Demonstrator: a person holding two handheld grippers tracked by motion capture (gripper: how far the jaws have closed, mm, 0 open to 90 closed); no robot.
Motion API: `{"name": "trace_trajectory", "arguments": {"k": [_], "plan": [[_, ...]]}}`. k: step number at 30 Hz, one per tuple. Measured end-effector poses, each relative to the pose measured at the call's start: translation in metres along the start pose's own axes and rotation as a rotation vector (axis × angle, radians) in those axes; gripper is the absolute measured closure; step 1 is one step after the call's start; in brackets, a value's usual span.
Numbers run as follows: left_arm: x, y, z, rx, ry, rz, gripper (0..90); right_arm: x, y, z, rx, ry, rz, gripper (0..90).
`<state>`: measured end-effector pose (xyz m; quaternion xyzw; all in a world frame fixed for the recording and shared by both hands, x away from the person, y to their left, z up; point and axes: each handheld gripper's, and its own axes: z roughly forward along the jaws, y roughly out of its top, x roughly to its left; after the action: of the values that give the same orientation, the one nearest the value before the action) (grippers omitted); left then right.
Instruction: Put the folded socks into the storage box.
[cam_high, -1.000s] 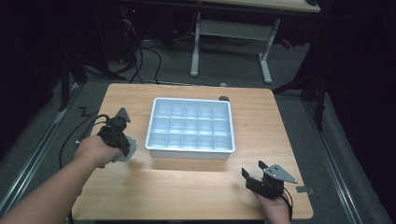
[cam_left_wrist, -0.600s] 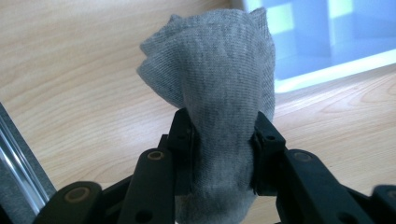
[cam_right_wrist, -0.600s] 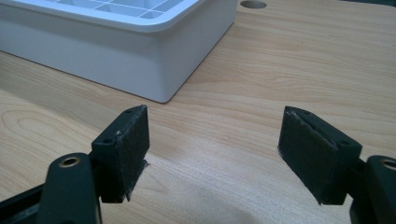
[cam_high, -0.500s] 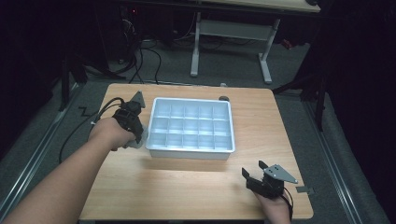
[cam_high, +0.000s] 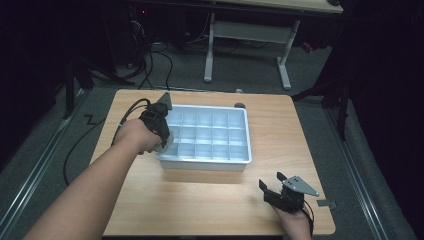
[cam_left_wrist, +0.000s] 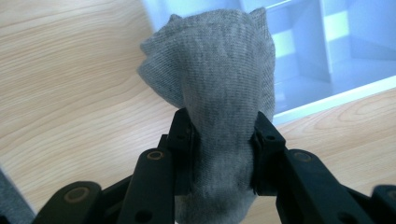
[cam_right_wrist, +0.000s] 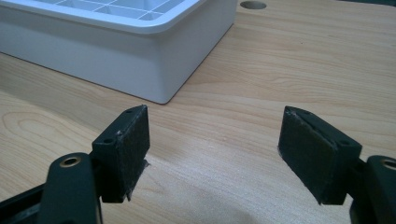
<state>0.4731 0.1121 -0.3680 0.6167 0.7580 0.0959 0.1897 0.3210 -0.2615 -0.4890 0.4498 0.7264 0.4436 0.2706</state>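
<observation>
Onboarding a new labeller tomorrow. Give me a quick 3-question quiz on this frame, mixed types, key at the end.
1. True or false: the left gripper has its jaws shut on a grey sock.
2. Multiple choice: where is the right gripper?
A. Inside the tray
B. Low over the wooden table, near its front right corner, jaws apart and holding nothing
C. Clamped on the tray's rim
3. Fill in: the white divided tray has the left gripper at its ____ side in the high view.

Key: 1 true; 2 B; 3 left.
</observation>
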Motion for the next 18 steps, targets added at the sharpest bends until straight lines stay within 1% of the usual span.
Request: {"name": "trace_trajectory", "arguments": {"k": [2,3,4,7,8,9,11,12,14,15,16,18], "plan": [[-0.007,-0.002,0.007,0.002,-0.011,-0.003,67.1,0.000,0.000,0.000,-0.001,0.000,0.000,24.9],[-0.007,-0.002,0.007,0.002,-0.011,-0.003,67.2,0.000,0.000,0.000,-0.001,0.000,0.000,24.9],[-0.013,-0.005,0.015,0.005,-0.008,0.006,67.2,0.000,0.000,0.000,-0.002,0.000,-0.001,24.9],[-0.017,-0.005,0.024,0.007,-0.009,-0.005,67.3,-0.001,0.000,0.000,-0.001,0.001,-0.002,24.9],[-0.017,-0.005,0.024,0.007,-0.009,-0.005,67.4,-0.001,0.000,0.000,-0.001,0.000,0.001,24.9],[-0.017,-0.004,0.033,0.009,0.015,-0.010,67.4,-0.001,0.000,0.000,-0.001,0.000,0.001,24.9],[-0.016,-0.003,0.035,0.009,0.021,-0.016,67.5,-0.001,0.000,0.000,-0.001,0.001,-0.001,24.9],[-0.014,-0.002,0.042,0.013,0.036,-0.023,67.6,-0.001,0.000,0.000,0.000,0.001,-0.001,24.9],[-0.012,-0.003,0.048,0.029,0.041,-0.034,67.9,-0.001,0.000,0.000,0.000,0.001,0.000,24.9],[-0.012,-0.003,0.048,0.029,0.041,-0.034,68.0,-0.001,0.000,0.001,0.000,0.001,-0.002,24.9],[-0.011,-0.006,0.057,0.040,0.060,-0.028,68.2,-0.001,0.000,0.001,0.000,0.001,-0.003,24.9],[-0.011,-0.008,0.062,0.042,0.068,-0.024,68.5,-0.001,0.000,0.001,-0.001,0.002,-0.003,24.9]]}}
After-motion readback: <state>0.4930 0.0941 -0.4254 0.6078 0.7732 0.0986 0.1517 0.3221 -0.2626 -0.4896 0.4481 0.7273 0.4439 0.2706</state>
